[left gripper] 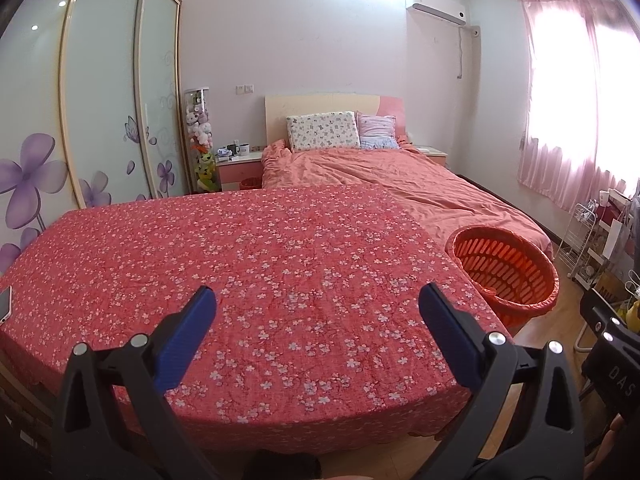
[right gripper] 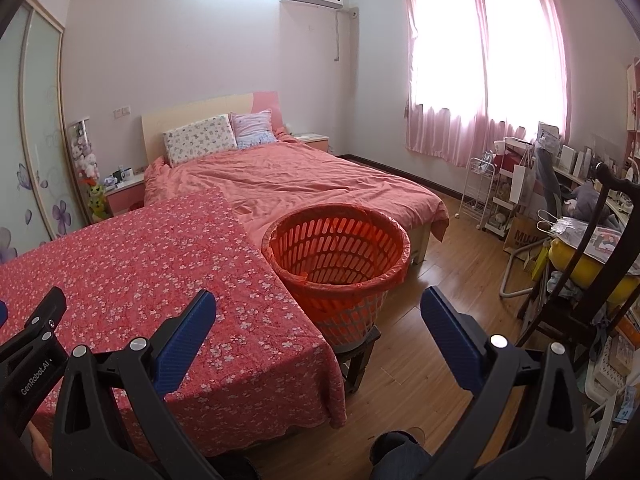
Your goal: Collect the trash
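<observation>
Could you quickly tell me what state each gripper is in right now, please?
Left gripper: open, holding nothing, over the floral tablecloth.
Right gripper: open, holding nothing, near the orange basket.

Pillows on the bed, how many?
2. Floral white pillow leans on the headboard, left; pink-and-blue pillow touches it on the right. More could lie under the duvet.

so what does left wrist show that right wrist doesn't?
Only left wrist: a phone at the left edge of the floral-covered table, and the left tongs, open and empty.

Only right wrist: the stool under the orange basket, the cluttered desk, the white cart, and the right tongs, open and empty.

Both: table, basket, bed, air conditioner, pink curtains.
</observation>
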